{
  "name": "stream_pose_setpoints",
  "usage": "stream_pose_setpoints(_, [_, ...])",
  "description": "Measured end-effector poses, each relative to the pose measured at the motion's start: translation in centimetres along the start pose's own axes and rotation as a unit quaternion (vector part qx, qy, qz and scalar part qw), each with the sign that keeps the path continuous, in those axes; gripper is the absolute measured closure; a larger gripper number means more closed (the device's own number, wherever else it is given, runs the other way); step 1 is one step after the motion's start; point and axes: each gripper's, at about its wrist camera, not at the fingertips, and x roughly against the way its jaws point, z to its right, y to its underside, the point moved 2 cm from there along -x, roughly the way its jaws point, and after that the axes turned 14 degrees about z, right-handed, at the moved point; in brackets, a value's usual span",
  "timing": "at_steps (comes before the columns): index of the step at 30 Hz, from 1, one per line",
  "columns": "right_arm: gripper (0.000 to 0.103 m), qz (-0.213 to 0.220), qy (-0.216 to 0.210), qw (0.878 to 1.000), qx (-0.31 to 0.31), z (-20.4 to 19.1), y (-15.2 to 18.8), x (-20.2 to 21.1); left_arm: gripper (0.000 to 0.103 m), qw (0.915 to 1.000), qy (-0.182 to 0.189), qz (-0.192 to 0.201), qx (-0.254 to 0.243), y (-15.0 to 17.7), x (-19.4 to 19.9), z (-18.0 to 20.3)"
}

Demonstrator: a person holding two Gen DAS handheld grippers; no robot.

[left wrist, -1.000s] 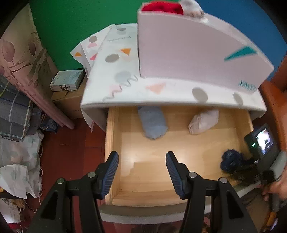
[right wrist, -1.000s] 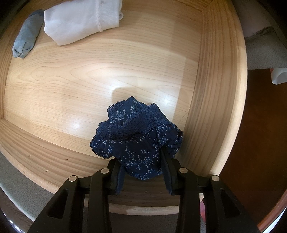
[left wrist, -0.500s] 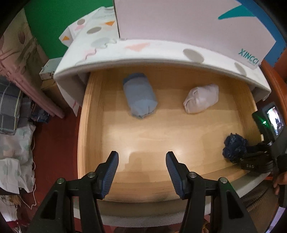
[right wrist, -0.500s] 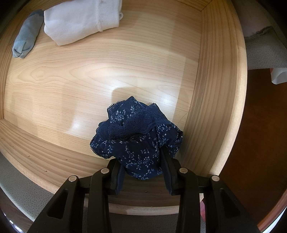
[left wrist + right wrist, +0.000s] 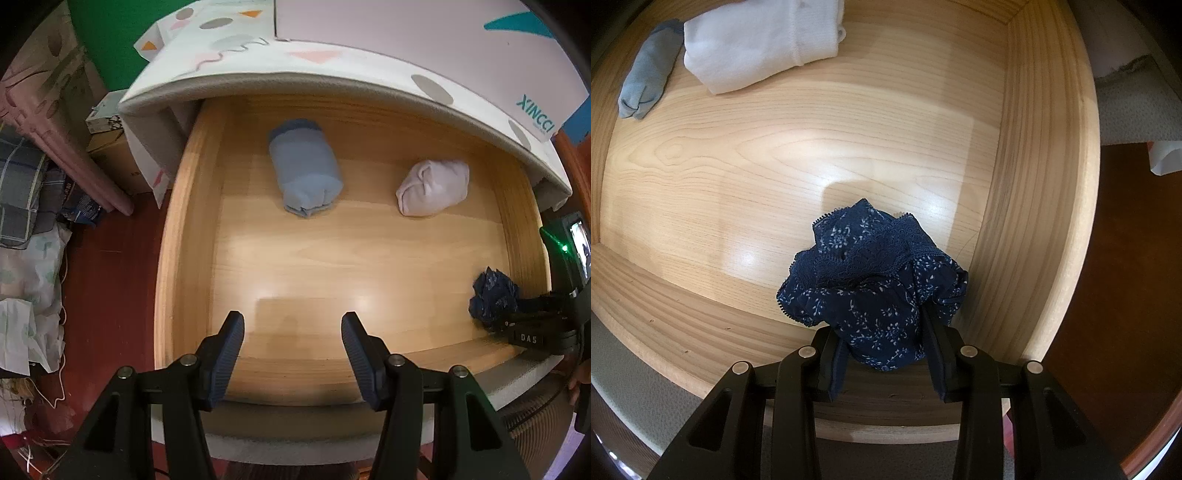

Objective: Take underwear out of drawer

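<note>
The wooden drawer [image 5: 192, 236] stands pulled open. My right gripper [image 5: 882, 354] is shut on navy floral lace underwear [image 5: 871, 280], held bunched near the drawer's front right corner [image 5: 1015, 258]. The same underwear [image 5: 493, 295] and the right gripper [image 5: 532, 325] show at the right edge of the left wrist view. My left gripper [image 5: 291, 332] is open and empty over the drawer's front middle. A rolled light blue garment [image 5: 304, 171] and a rolled white garment [image 5: 434, 188] lie toward the back of the drawer.
A white patterned tabletop [image 5: 280, 70] overhangs the drawer's back, with a white box [image 5: 424, 37] on it. Bedding and bags [image 5: 26, 221] lie on the red floor at the left. The blue roll [image 5: 646, 88] and white roll [image 5: 761, 40] show at the right wrist view's top left.
My left gripper has moved forward and down over the drawer, so the drawer fills more of its view. The right gripper holds the underwear in the same place.
</note>
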Motion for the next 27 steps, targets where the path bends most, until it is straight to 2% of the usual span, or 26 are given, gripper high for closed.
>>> stream_pose_setpoints(12, [0.074,0.026,-0.007,1.0,-0.007,1.1,0.7,0.2,0.047,0.9998,-0.015,0.013,0.006,0.2,0.6,-0.2])
stream_pose_setpoints(19, [0.078,0.062,-0.007,0.998,-0.019,2.0,1.4,1.2,0.047,0.9998,-0.012,0.011,0.014,0.2,0.6,-0.5])
stream_pose_setpoints(23, [0.08,0.086,-0.021,0.996,-0.03,2.4,1.8,2.0,0.047,0.9997,-0.006,-0.005,0.025,0.3,0.0,-0.9])
stream_pose_setpoints(27, [0.082,0.102,-0.03,0.993,-0.042,3.5,2.3,2.4,0.047,0.999,0.003,-0.003,0.044,0.3,0.0,-1.5])
